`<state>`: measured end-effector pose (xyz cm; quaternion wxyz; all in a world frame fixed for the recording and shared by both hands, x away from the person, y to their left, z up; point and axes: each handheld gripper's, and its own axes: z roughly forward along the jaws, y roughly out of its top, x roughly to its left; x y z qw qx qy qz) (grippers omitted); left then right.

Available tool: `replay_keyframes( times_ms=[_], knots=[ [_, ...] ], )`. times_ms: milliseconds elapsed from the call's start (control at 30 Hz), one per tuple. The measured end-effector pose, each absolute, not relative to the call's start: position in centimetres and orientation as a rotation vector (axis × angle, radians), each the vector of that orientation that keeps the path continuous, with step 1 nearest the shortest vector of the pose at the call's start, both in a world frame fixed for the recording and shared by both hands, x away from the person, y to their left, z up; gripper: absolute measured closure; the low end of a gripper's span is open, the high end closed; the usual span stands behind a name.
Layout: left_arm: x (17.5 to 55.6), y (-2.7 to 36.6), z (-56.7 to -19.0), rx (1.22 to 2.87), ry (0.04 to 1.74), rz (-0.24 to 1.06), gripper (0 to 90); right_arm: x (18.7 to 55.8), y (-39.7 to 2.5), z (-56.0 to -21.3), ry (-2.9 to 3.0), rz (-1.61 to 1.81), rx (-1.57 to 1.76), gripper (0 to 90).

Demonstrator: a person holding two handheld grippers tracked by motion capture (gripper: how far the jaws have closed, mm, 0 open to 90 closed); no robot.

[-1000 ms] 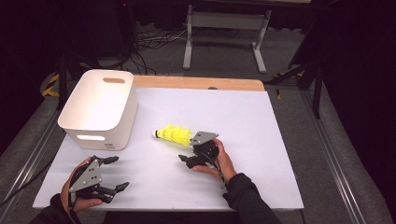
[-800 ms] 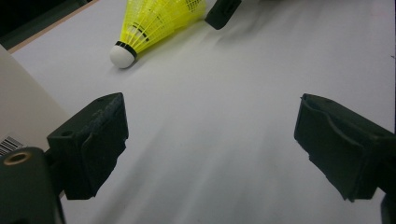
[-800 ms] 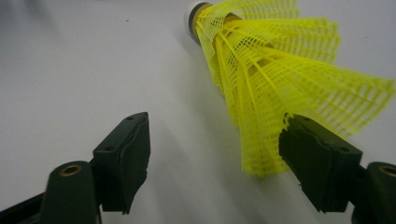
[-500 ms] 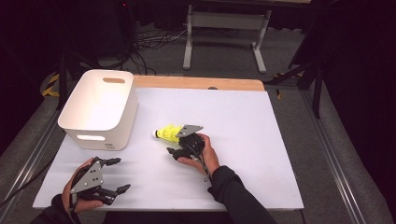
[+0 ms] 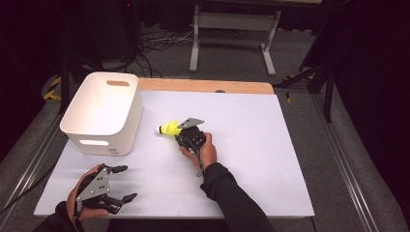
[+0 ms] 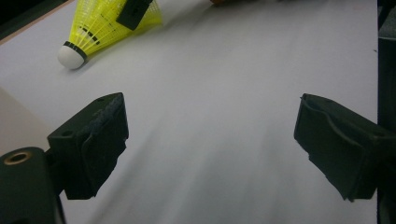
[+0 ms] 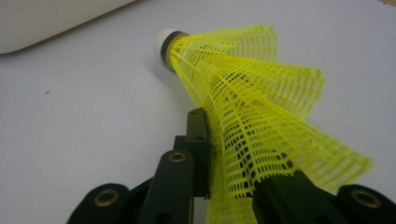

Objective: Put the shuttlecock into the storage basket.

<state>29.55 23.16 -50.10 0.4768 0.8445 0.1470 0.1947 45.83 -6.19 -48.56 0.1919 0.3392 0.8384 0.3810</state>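
Beside the bin (image 5: 104, 116), right claw (image 7: 224, 186) pinches shuttlecock (image 7: 247, 107) (unlabelled).

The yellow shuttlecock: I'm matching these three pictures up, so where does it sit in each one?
High view: the yellow shuttlecock lies mid-table, right of the white bin, at the right claw.
Left gripper view: top left, beyond the open left claw.
Right gripper view: centre, its skirt clamped between the jaws.
Shared landmark: its white cork tip.

Black hand-held gripper (image 5: 189, 137), dark sleeve (image 5: 232, 198)
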Motion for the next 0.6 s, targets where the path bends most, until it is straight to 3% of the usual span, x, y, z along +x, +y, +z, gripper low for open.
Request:
replay_keyframes(
  times_ms=[600],
  knots=[
    [30.0, 23.1, -50.3, 2.074, 0.399, 0.477, 10.7, 44.0, -6.4, -47.8, 2.367, 1.172, 0.844, 87.3]
  ],
)
